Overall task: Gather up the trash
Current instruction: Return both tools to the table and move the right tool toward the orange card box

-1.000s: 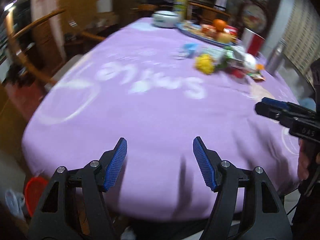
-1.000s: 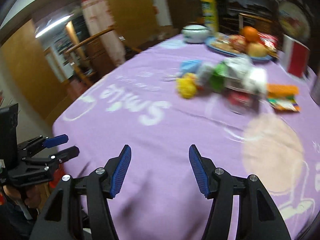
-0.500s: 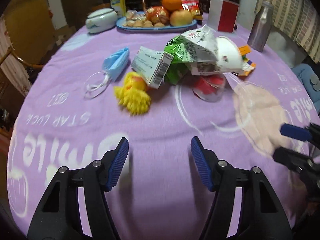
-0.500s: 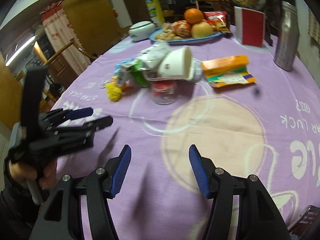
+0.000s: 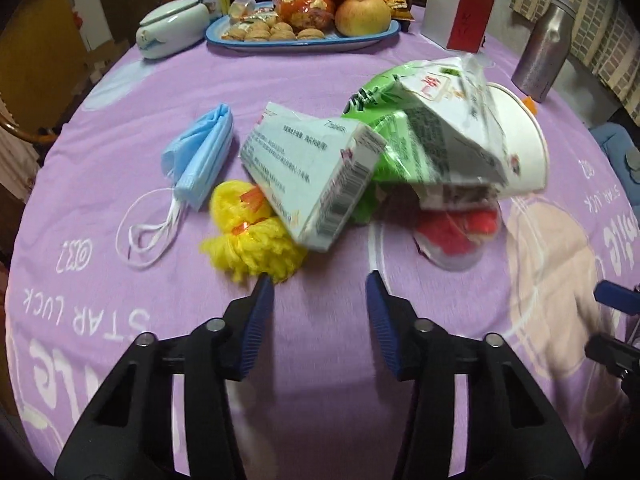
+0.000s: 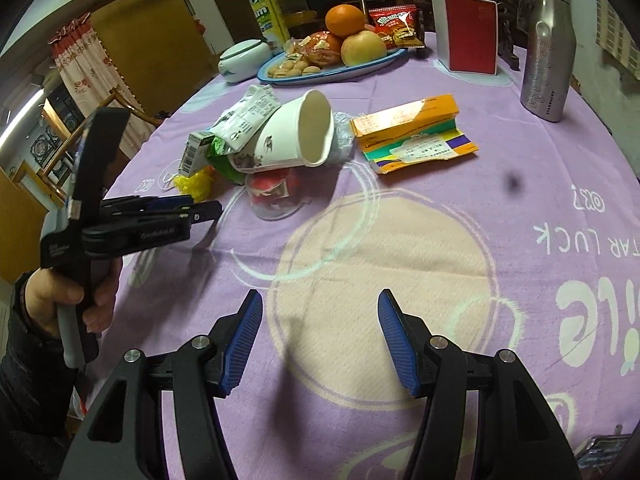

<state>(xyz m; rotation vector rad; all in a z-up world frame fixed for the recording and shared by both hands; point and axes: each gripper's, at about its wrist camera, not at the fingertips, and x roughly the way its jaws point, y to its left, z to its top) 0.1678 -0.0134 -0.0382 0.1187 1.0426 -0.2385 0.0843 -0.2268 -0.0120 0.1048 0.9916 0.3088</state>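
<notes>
Trash lay heaped mid-table on the purple tablecloth. Nearest, the left gripper hung over bare cloth, its jaws just narrowed yet apart, grasping nothing, with the yellow pom-pom just ahead of its left fingertip. The right gripper was released over the pale circle, empty. Beyond lay a blue face mask, a white carton resting on the pom-pom, a green wrapper, a tipped paper cup and an orange box. Farthest stood a fruit plate and steel bottle.
</notes>
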